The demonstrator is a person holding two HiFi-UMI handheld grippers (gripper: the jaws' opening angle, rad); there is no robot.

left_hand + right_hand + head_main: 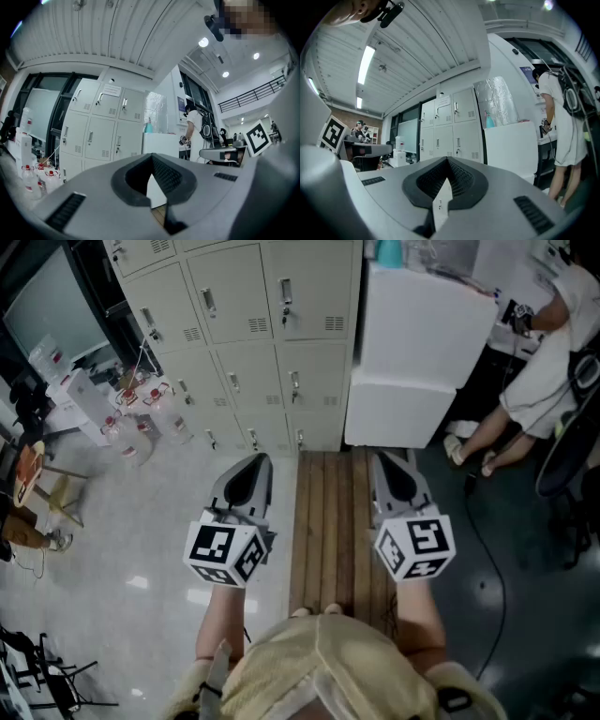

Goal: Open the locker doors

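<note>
The pale grey sheet-metal lockers (262,343) stand against the far wall, every door shut, each with a small vent slot and an upright handle. Both tools hover well short of them, probably held level for the walk up. The left gripper (253,467) and right gripper (392,467) each press their ribbed black pads together on nothing (they would need to part to take a handle). A brown slatted wooden bench (328,521) lies beneath them, and a smooth white blocky box (412,343) stands just beside the lockers.

The left gripper (256,461) and right gripper (385,457) are grey with black-and-white square markings.
</note>
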